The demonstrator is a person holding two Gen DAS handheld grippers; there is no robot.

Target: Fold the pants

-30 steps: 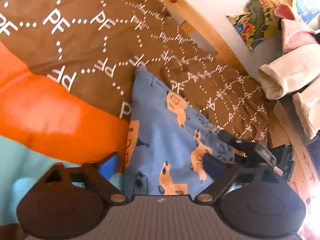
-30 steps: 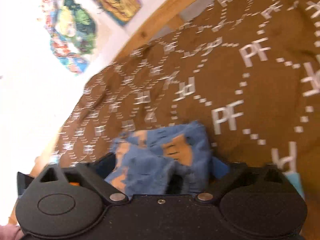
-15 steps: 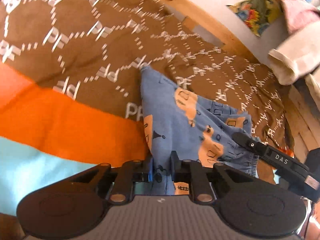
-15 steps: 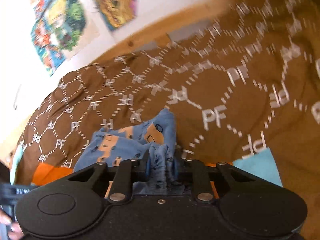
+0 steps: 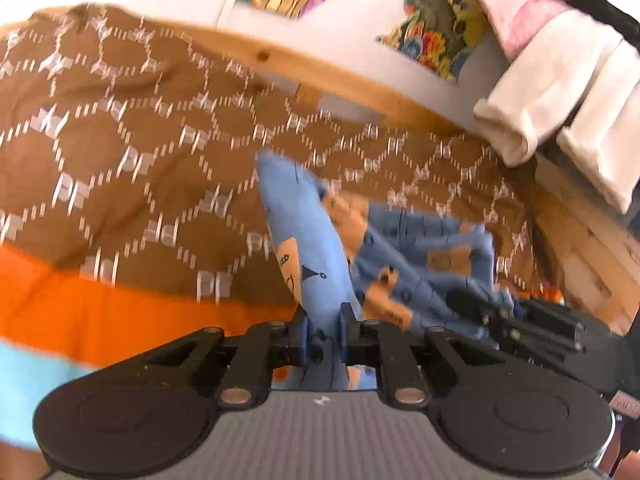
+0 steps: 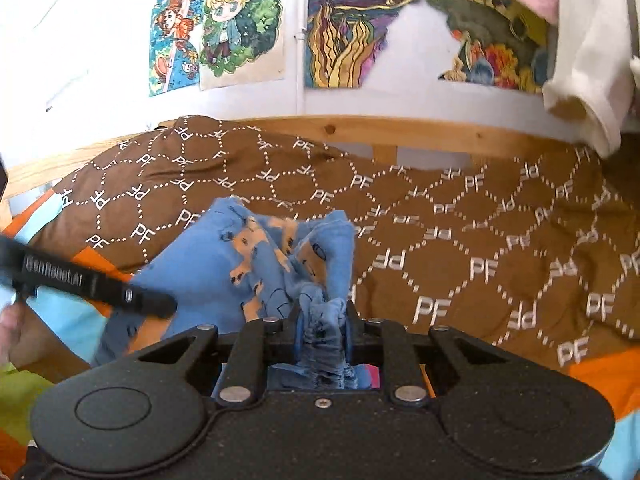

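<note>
The blue pants [image 5: 316, 248] with orange animal prints lie on a brown patterned bedspread [image 5: 132, 184]. My left gripper [image 5: 323, 334] is shut on one edge of the pants and lifts it, so the cloth rises in a ridge. My right gripper [image 6: 322, 332] is shut on a bunched part of the pants [image 6: 256, 256] at the other end. The right gripper also shows at the right of the left wrist view [image 5: 516, 320], and the left gripper shows at the left of the right wrist view [image 6: 92, 284].
A wooden bed rail [image 6: 400, 132] runs along the wall behind the bedspread [image 6: 460, 248]. Posters [image 6: 224, 28] hang on the wall. White and pink garments [image 5: 560, 92] hang at the right. Orange and light blue bands [image 5: 80, 312] border the bedspread near me.
Both grippers have shut on the pants and raised them off the bed. Both views have tilted up, so the wall and posters now show.
</note>
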